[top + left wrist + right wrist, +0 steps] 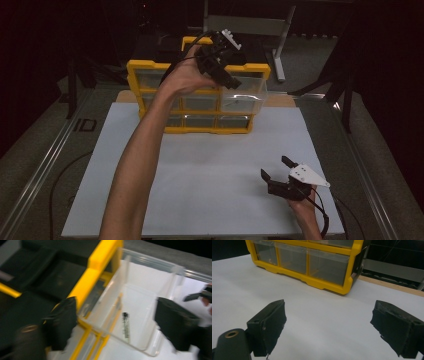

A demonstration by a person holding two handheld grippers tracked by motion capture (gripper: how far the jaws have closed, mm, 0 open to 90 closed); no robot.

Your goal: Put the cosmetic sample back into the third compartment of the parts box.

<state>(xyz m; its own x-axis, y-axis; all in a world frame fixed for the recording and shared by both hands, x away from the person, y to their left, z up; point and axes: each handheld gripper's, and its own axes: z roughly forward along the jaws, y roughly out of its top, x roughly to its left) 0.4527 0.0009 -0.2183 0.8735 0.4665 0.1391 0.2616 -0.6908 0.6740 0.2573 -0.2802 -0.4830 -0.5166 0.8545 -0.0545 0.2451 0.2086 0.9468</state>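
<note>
A yellow plastic drawer cabinet with clear drawers (197, 95) stands at the far middle of the white surface (210, 165). In the high view the person's left forearm reaches up to it, and the left gripper (227, 75) hangs over the cabinet's upper right corner, above a clear plastic drawer (242, 97) pulled out toward the person. The left gripper view looks down into that open drawer (140, 315), which the high view cannot do: a small slim dark-capped vial-like item (125, 326) lies on its bottom; what it is stays unclear in the blur. The black jaws there stand wide apart, released, one over the cabinet's yellow frame and one past the drawer's far side, holding nothing. To the right of the cabinet and nearer the person, the right gripper (277, 170) rests low over the surface, jaws spread and empty. Its own view faces the cabinet's (312, 262) bottom row of closed drawers. No readable writing shows.
</note>
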